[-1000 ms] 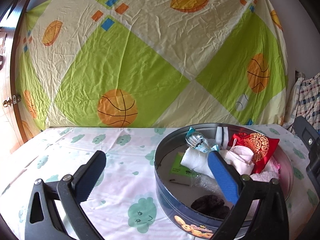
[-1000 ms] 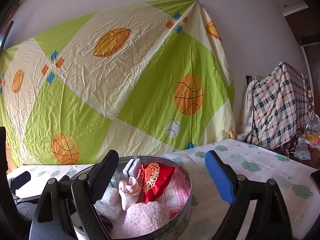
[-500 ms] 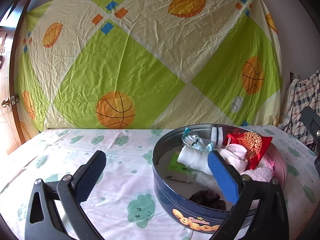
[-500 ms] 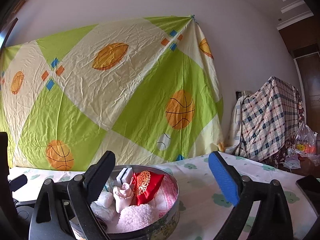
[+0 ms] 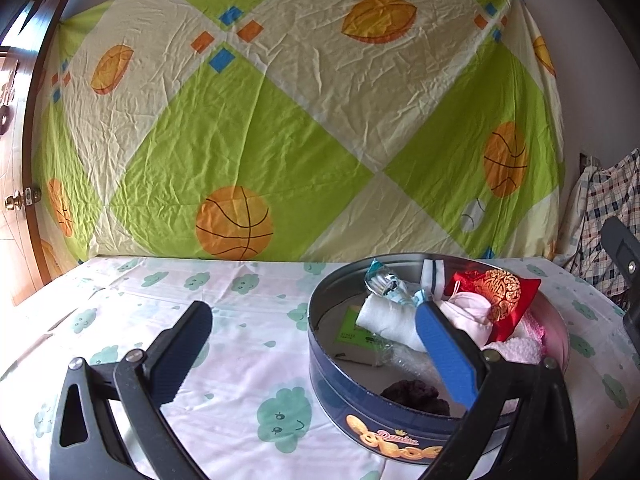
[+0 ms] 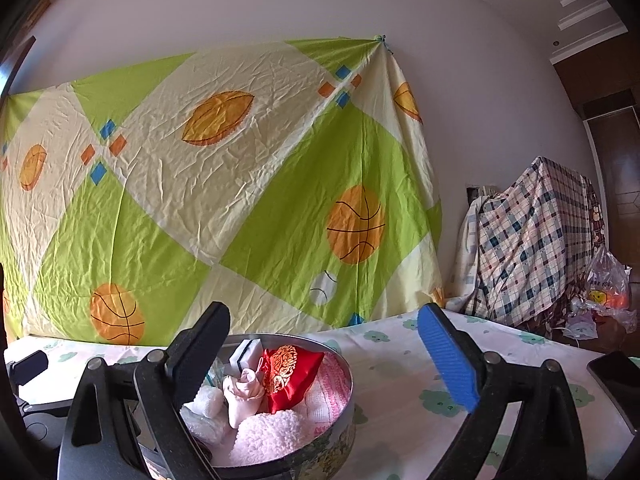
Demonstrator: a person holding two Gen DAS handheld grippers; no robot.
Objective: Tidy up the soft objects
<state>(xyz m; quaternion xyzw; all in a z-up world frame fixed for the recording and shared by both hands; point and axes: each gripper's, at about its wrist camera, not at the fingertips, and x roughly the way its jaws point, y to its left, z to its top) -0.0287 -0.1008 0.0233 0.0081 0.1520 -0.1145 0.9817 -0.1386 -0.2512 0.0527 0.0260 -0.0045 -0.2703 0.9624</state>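
My left gripper sits wide open and empty left of the cookie tin on the surface, soft items piled inside toward its right; right gripper, jaws also spread and empty, above its right rim, nearer.

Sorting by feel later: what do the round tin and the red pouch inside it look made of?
Round tin: likely thin metal, shiny bare inside wall, printed navy gloss outside. Red pouch: looks like satin-type fabric, smooth sheen, gold embroidered pattern.
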